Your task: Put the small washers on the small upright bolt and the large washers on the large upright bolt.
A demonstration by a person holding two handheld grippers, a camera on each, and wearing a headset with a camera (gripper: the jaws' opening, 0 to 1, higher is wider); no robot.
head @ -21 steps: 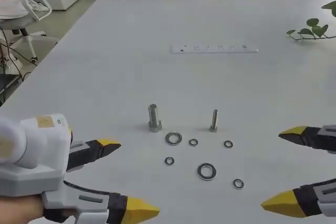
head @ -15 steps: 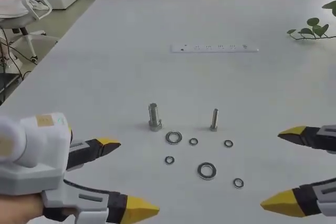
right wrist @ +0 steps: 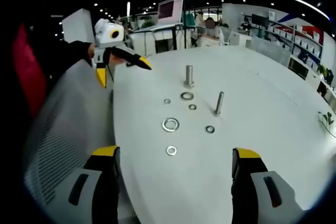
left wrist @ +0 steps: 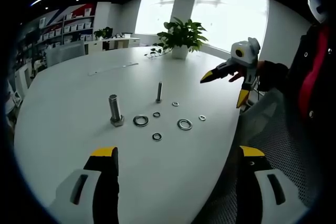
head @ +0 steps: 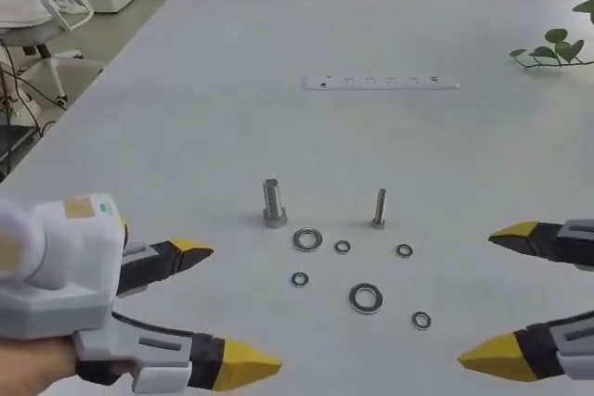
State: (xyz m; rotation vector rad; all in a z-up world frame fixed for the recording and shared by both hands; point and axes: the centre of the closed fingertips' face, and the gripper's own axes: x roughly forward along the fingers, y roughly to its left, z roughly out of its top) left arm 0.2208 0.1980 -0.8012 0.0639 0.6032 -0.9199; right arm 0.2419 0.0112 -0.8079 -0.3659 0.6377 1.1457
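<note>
Nothing has really moved since a moment ago; both grippers stay in the same spots. Left gripper (head: 232,311) and right gripper (head: 480,297) are wide open, holding nothing, near the front of the white table (head: 232,118). Between them two large washers (head: 366,299) and four small washers (head: 404,250) lie flat. Just behind stand the large bolt (head: 272,203) and the small bolt (head: 380,208).

Head view: we look down from behind the left gripper (head: 243,311) and right gripper (head: 476,296). Each gripper view looks along its jaws, from opposite sides, fairly near. All three share the large bolt (head: 272,203), small bolt (head: 380,208) and washers (head: 366,299) ahead of both tools.
</note>
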